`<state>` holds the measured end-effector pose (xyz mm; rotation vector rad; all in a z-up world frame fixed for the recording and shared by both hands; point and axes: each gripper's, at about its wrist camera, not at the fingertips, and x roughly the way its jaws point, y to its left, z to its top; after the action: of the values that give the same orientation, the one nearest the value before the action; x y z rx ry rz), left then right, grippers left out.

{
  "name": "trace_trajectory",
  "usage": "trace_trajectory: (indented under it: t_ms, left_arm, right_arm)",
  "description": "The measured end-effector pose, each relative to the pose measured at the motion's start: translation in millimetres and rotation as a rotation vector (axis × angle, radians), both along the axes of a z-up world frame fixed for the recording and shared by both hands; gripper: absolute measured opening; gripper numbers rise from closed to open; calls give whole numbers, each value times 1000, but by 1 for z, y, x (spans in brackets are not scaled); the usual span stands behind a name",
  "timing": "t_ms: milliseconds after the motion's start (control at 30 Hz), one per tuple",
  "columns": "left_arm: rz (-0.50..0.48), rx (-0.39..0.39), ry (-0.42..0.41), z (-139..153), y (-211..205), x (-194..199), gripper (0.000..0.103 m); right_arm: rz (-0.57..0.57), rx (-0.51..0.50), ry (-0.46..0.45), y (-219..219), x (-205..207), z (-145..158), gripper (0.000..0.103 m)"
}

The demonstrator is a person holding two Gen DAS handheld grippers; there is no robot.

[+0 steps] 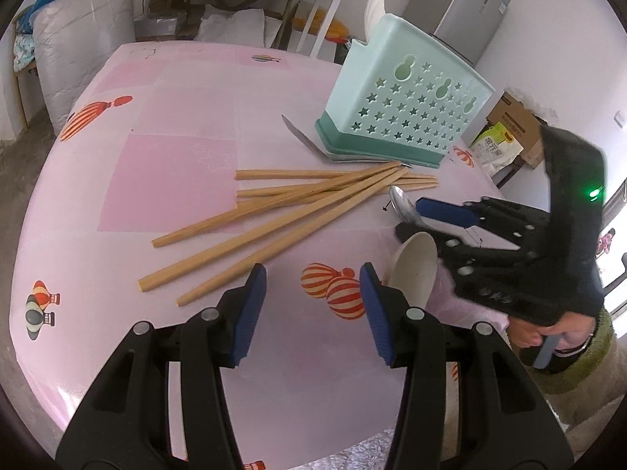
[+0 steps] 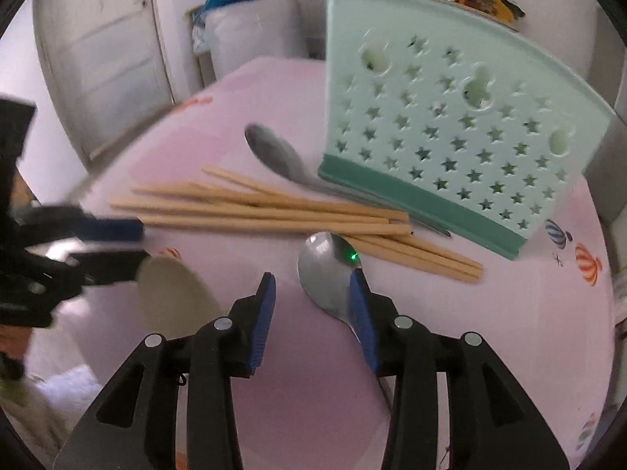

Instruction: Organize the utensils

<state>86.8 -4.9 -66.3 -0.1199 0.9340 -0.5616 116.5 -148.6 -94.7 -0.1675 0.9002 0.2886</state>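
Note:
Several wooden chopsticks (image 1: 294, 211) (image 2: 266, 211) lie fanned out on the pink table (image 1: 176, 125). A mint utensil holder (image 1: 407, 105) (image 2: 450, 117) with star-shaped holes stands behind them, with a white spoon (image 1: 374, 4) sticking out of its top. A long metal utensil (image 1: 301, 133) (image 2: 274, 152) lies against its base. My right gripper (image 2: 312, 278) (image 1: 427, 223) is open over a metal spoon (image 2: 325, 274) (image 1: 401, 201), whose bowl lies by the right finger. My left gripper (image 1: 313, 286) (image 2: 113, 244) is open with nothing in it. Another white spoon (image 1: 415, 266) (image 2: 172, 290) sits just outside its right finger.
The table's near edge curves below both grippers. A hand (image 1: 548, 333) in a green sleeve holds the right gripper. Behind the table are a grey cabinet (image 1: 458, 4), a cardboard box (image 1: 513, 117), a wrapped grey bundle (image 1: 86, 39) and a white door (image 2: 106, 58).

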Motion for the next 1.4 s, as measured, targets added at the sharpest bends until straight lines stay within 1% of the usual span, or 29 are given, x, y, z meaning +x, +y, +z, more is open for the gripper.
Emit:
trace_trajectory:
  t_ms: [33, 133, 200, 267, 333, 433, 533, 667, 733, 800, 900, 933, 1000, 1033, 1133, 1333, 1400]
  left_arm:
    - [0, 0, 0, 0, 0, 0, 46]
    - [1, 1, -1, 0, 0, 0, 46]
    - [0, -1, 0, 0, 0, 0, 46]
    - [0, -3, 0, 0, 0, 0, 46]
    - [0, -2, 0, 0, 0, 0, 46]
    - [1, -4, 1, 0, 0, 0, 46]
    - [1, -4, 0, 0, 0, 0, 46]
    - [2, -5, 0, 0, 0, 0, 46]
    - [2, -5, 0, 0, -1, 0, 46]
    - [2, -5, 0, 0, -1, 0, 46]
    - [3, -6, 0, 0, -1, 0, 46]
    - [3, -5, 0, 0, -1, 0, 46]
    - [3, -4, 0, 1, -1, 1, 46]
    - [2, -3, -1, 1, -2, 1, 46]
    - [3, -4, 0, 1, -2, 1, 46]
    - [2, -3, 0, 1, -1, 1, 46]
    - [1, -2, 0, 1, -1, 1, 46]
  right_arm:
    - [4, 10, -13, -1, 2, -1, 39]
    - [-4, 32, -9, -6, 10, -3, 39]
    - [-5, 31, -19, -7, 13, -4, 38]
    - [-15, 32, -26, -7, 16, -4, 33]
    - [-24, 24, -32, -4, 17, -5, 23]
    - [-42, 4, -42, -3, 19, -4, 15]
    - [-54, -22, -61, 2, 16, -2, 9]
    - [-79, 8, -75, -3, 12, 5, 5]
    - [-105, 39, -83, -11, 11, 11, 3]
    - [-131, 73, -87, -21, 9, 17, 2]
    - [-186, 152, -88, -43, 5, 25, 2]
    - [-212, 186, -78, -53, 5, 26, 2]
    - [-242, 211, -56, -62, 8, 23, 2]
    - [-249, 226, -30, -69, 10, 20, 2]
    - [-266, 234, 11, -79, 12, 15, 2]
    - [-284, 244, 52, -94, 16, 12, 2]
    - [-284, 252, 52, -98, 15, 15, 2]
